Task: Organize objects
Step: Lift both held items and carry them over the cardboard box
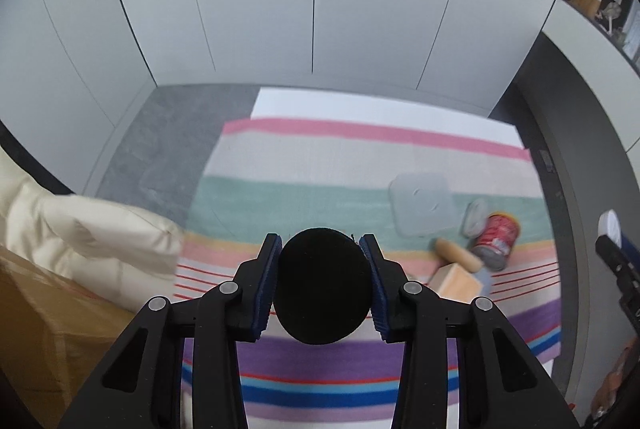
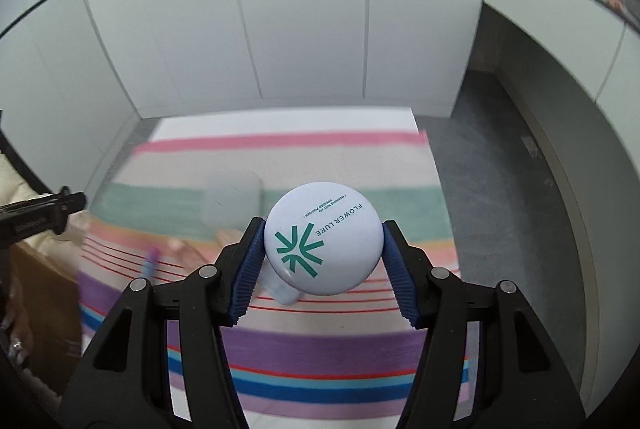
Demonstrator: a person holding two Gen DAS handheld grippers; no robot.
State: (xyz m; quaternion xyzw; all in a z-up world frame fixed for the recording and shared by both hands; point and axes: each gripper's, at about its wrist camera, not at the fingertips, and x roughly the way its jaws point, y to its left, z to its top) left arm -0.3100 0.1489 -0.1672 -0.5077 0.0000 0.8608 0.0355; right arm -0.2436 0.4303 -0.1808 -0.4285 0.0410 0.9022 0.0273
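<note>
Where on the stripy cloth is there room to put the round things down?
The left half of the striped cloth is bare, from the pink stripe down to the purple one. It is crowded on the right, where the clear lid, red can, wooden roller and block lie together.

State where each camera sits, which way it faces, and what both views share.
Left wrist: on the left gripper, looking down along its fingers at a black disc; the right gripper shows at the right edge.
Right wrist: on the right gripper, facing a white compact.
Shared: striped cloth, translucent lid.
</note>
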